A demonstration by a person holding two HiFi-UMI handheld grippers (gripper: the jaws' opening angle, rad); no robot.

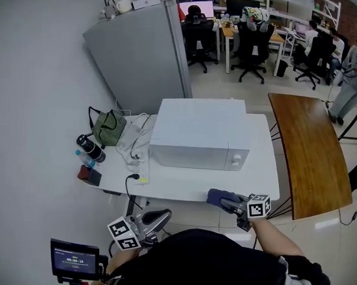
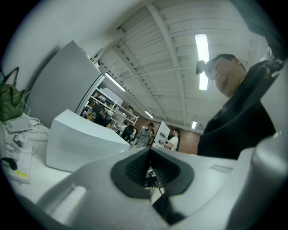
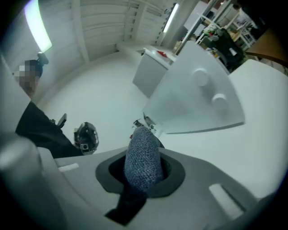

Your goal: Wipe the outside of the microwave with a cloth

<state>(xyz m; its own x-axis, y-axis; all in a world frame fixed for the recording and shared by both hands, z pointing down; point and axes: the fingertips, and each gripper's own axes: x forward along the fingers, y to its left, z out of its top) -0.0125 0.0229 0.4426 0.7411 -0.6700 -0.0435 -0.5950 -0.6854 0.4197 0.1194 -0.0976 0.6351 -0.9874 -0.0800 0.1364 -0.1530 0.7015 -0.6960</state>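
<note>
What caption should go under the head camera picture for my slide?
Right tool holding a blue cloth in front of the white microwave.

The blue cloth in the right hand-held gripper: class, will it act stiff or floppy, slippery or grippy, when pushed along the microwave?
Probably floppy: the cloth bunches into a rounded wad between the right hand-held gripper's jaws. Its coarse knitted weave should likely drag rather than slide on the smooth microwave.

The microwave (image 1: pixel 199 137) hides its far side; print on the small screen (image 1: pixel 74 261) is unreadable.
</note>
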